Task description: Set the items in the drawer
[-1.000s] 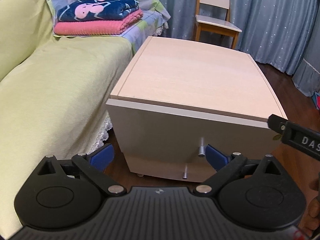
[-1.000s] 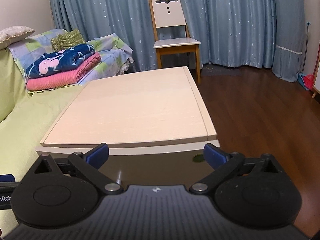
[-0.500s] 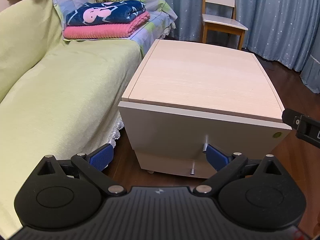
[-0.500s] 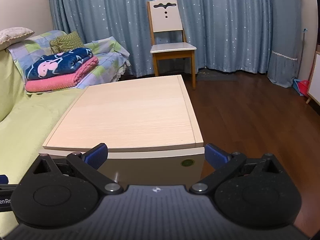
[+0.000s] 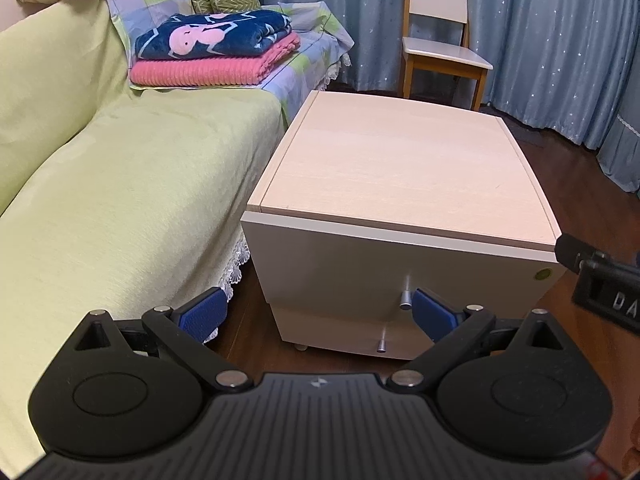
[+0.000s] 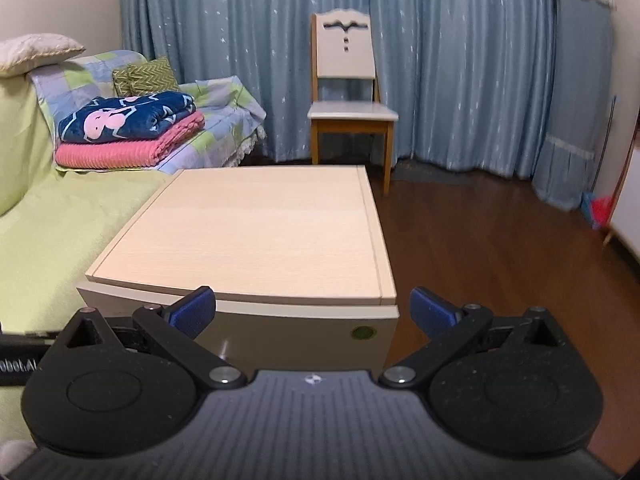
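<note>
Sofa (image 5: pixel 120 184) w/ green cover on far left, folded blankets (image 5: pixel 212 54) at its back end. L gripper (image 5: pixel 318 316) fingers spread wide, nothing held, aimed at cabinet (image 5: pixel 400 208) front. Upper drawer (image 5: pixel 360 268) closed, knob (image 5: pixel 405 300) just beside L gripper's right finger. R gripper (image 6: pixel 312 312) also spread, empty, near cabinet's front top edge. Chair (image 6: pixel 348 108) behind cabinet.

Soft, even indoor light fills both fisheye views, casting only faint shadows beneath the cabinet (image 5: pixel 400 184). A sheen glints off the dark floor (image 6: pixel 500 240) at right, and motion blur smears the right-wrist view's far right edge. Straight lines bow outward; corners vignette black.
</note>
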`<state>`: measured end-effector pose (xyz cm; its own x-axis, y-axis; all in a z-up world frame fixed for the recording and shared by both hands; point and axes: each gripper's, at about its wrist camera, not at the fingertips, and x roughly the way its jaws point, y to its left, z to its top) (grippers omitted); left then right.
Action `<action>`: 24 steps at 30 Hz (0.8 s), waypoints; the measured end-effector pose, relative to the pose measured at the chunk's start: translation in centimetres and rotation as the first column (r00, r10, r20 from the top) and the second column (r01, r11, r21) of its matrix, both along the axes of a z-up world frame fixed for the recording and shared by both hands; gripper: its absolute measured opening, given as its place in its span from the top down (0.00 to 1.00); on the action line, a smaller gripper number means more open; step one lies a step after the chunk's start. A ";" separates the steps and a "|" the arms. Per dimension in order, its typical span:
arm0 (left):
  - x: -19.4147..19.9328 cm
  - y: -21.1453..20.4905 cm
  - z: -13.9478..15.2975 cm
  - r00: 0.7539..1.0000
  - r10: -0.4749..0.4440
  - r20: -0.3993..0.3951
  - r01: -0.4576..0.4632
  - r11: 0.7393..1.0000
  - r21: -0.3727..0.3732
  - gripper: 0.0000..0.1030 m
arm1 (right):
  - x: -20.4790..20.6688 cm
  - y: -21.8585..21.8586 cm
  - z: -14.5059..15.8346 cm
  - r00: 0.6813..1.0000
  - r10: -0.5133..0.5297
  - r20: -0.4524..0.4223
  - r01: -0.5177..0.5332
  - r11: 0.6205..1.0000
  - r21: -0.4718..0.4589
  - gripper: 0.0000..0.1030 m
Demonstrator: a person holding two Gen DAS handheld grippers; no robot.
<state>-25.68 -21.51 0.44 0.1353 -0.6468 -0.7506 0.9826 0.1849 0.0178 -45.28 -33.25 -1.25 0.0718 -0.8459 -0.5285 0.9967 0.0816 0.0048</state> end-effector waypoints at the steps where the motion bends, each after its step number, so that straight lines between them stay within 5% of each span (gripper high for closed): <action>1: 0.0 0.2 0.2 1.000 -0.001 -0.002 0.001 1.000 -0.003 0.04 | 0.1 0.3 0.1 1.000 0.006 -0.006 -0.006 1.000 0.000 0.01; 24: -0.3 5.2 2.7 1.000 0.004 0.029 -0.002 0.998 -0.069 0.03 | -0.6 3.7 0.5 0.997 0.014 0.073 -0.023 0.992 0.121 0.01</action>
<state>-26.00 -16.31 3.09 0.1580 -0.6964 -0.7001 0.9813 0.1894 0.0331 -45.92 -29.50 -0.73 0.1287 -0.7740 -0.6200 0.9916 0.0948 0.0875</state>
